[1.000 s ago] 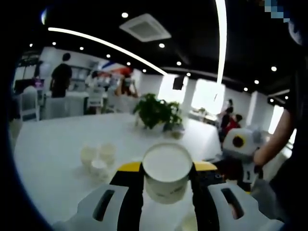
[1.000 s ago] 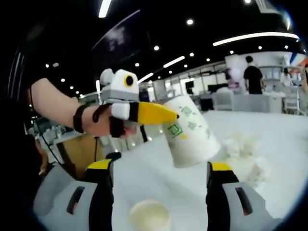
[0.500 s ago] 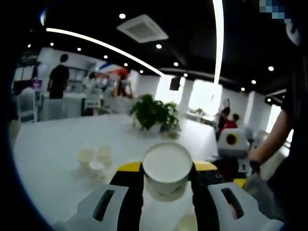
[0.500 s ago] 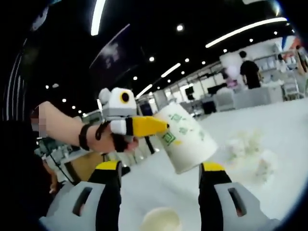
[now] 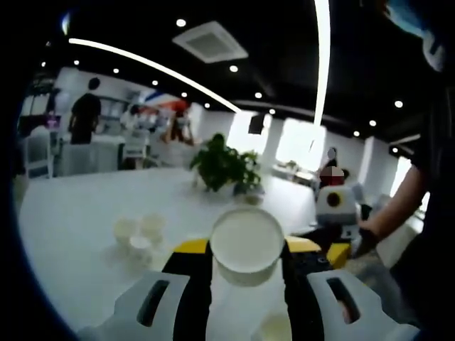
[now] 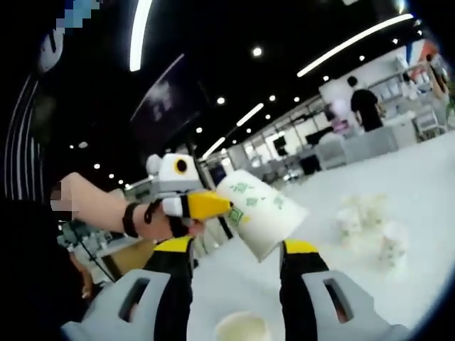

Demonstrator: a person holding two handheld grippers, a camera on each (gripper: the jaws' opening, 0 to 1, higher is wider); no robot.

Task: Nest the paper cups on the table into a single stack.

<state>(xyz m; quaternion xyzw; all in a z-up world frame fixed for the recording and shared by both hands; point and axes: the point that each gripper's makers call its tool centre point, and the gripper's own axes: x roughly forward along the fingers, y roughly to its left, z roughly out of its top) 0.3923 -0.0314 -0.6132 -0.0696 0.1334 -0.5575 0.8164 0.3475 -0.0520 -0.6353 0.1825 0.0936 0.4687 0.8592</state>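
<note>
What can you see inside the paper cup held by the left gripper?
In the left gripper view, the paper cup faces the camera mouth-first. Its rim and pale interior look empty, with no cup nested inside; the blurred bottom leaves that uncertain.

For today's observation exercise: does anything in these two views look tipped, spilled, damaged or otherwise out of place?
Nothing looks spilled or damaged. The one thing not upright is the printed paper cup, held tilted in the air by the left gripper, which is expected mid-task. The loose cups stand in a cluster on the white table. A potted plant stands upright behind them.
</note>
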